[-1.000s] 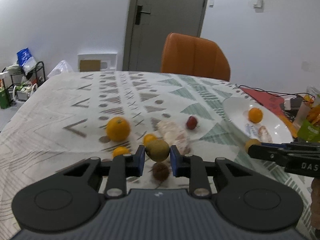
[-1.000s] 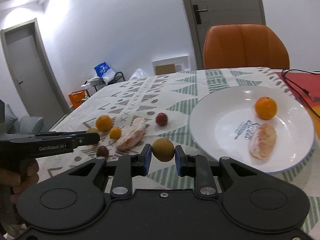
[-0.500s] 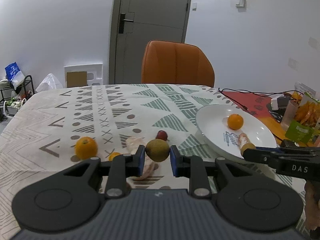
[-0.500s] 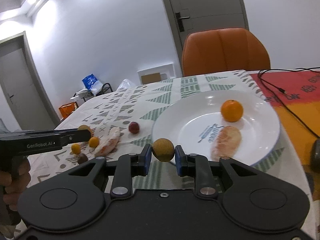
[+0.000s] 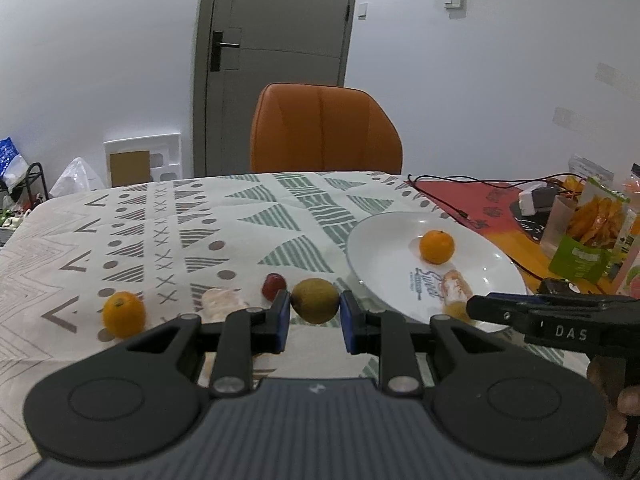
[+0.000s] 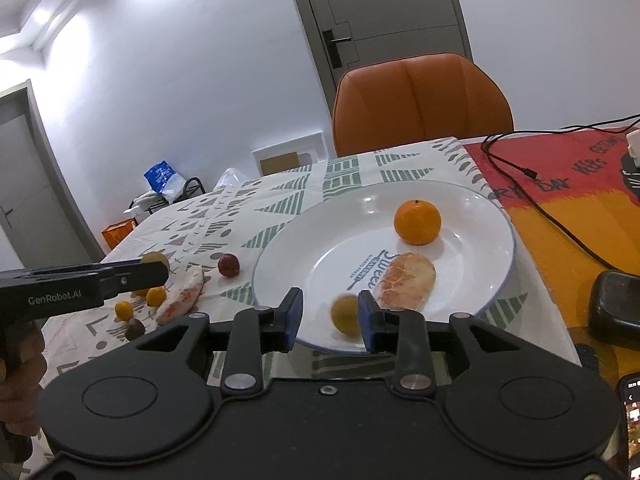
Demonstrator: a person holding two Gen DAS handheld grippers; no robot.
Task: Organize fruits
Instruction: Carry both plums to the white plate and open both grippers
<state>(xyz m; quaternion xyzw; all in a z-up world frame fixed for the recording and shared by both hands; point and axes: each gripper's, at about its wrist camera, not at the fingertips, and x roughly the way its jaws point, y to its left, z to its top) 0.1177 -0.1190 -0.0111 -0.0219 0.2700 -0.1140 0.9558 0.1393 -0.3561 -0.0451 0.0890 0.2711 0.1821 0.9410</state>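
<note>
My left gripper [image 5: 315, 316] is shut on a round green-brown fruit [image 5: 315, 300], held above the patterned tablecloth just left of the white plate [image 5: 380, 248]. My right gripper [image 6: 330, 316] stands open over the plate's [image 6: 304, 264] near rim. A blurred yellow-brown fruit [image 6: 346, 315] sits between its fingers, against the right one and apart from the left. An orange [image 6: 417, 222] and a peeled citrus segment [image 6: 406, 280] lie on the plate. On the cloth to the left are a red fruit [image 6: 229, 265], another peeled segment [image 6: 182, 298], two small oranges [image 6: 156, 296] and a dark fruit [image 6: 134, 328].
A larger orange [image 5: 123, 314] lies on the cloth at the left. An orange chair [image 5: 324, 128] stands behind the table. A black cable [image 6: 532, 184] crosses the red cloth right of the plate, with snack bags [image 5: 592, 232] and a black device [image 6: 616, 312] there.
My right gripper moved over the plate's near rim and opened, letting go of its fruit. My left gripper rose and swung right toward the plate, still holding its fruit.
</note>
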